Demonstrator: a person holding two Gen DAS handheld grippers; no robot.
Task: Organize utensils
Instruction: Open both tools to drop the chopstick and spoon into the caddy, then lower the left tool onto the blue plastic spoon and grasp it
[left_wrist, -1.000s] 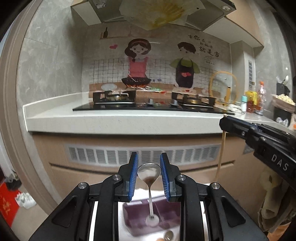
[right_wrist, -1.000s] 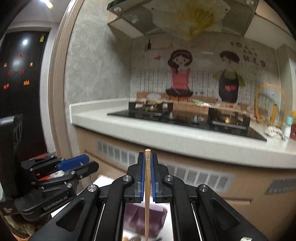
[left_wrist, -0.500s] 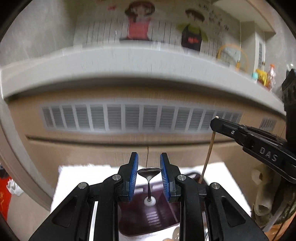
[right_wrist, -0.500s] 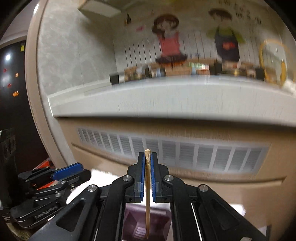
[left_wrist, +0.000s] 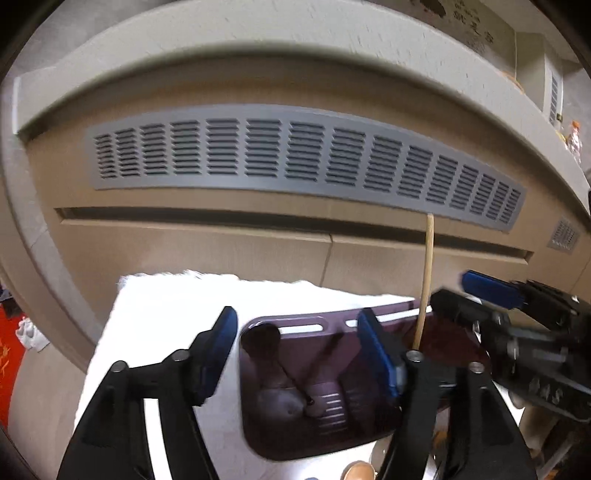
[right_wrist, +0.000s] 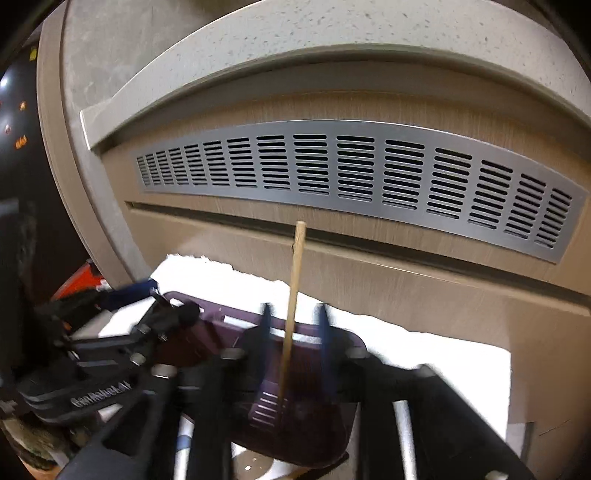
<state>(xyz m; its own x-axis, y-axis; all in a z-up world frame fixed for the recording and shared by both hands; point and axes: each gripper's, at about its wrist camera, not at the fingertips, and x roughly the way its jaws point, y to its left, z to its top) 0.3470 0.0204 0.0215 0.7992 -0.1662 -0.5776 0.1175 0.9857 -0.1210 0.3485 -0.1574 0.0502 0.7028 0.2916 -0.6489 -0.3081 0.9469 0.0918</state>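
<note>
Hovering over a dark purple plastic utensil holder with slotted walls (left_wrist: 295, 435), the left gripper (left_wrist: 295, 354) shows its blue-padded fingers (left_wrist: 376, 354) spread wide, having just been opening, with nothing between them. A metal spoon with a thin dark handle (left_wrist: 269, 354) now lies inside the holder's left compartment, bowl propped against the far wall, free of the pads. To the right of the spoon, a long pale wooden chopstick (right_wrist: 293, 310) stands nearly upright in the holder, its lower end down in a right-hand compartment. The right gripper (right_wrist: 293, 332) straddles the chopstick; its fingers (right_wrist: 264, 332) have just been parting to a narrow gap, and the stick rises between them without either pad pressing on it. Beneath the holder spreads a white cloth-covered desk (left_wrist: 166, 306). Beyond the holder rises a beige cabinet front carrying a long grey slotted vent panel (right_wrist: 351, 173).
</note>
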